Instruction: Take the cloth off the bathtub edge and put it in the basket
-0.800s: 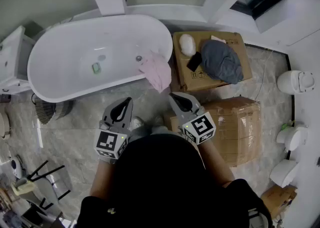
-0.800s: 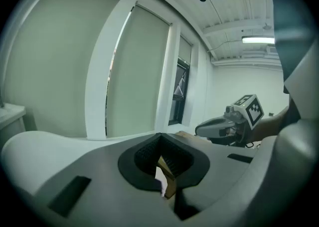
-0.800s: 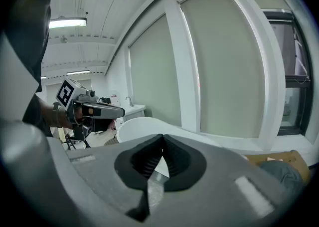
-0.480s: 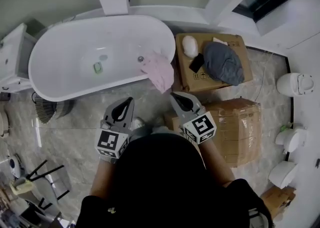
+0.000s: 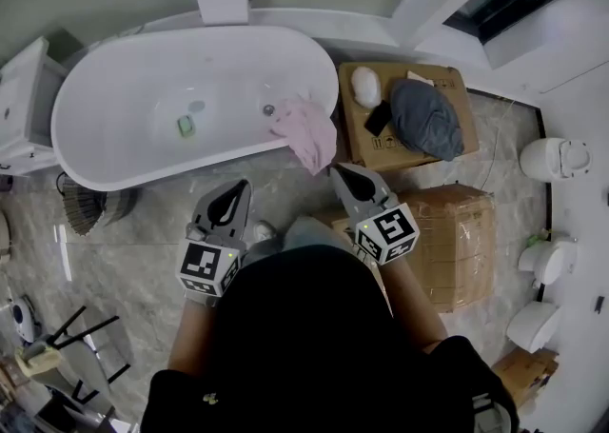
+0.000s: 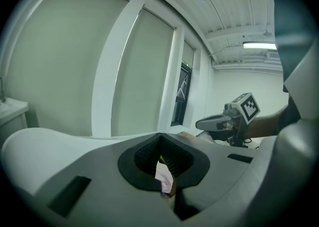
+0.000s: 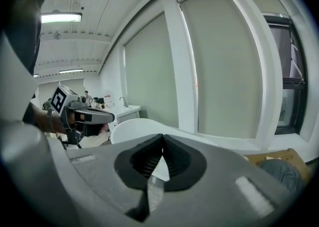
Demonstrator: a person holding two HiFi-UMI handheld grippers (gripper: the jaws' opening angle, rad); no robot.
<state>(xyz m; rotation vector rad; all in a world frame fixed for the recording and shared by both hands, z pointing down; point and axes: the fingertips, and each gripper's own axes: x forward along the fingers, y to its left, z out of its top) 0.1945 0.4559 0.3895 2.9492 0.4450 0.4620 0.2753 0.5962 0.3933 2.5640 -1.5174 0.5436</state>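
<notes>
Draping the bathtub [image 5: 143,170] rim, the pink cloth [image 5: 306,131] lay untouched just ahead of the right gripper [image 5: 339,172] — it and the left gripper [image 5: 237,189] were closed, empty; grasping and dropping it in the basket were left to do, with the basket seemingly out of view.

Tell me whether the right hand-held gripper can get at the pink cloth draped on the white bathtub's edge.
Probably yes: the right hand-held gripper points at the pink cloth with only grey stone floor between them; its shut jaws must open first.
</notes>
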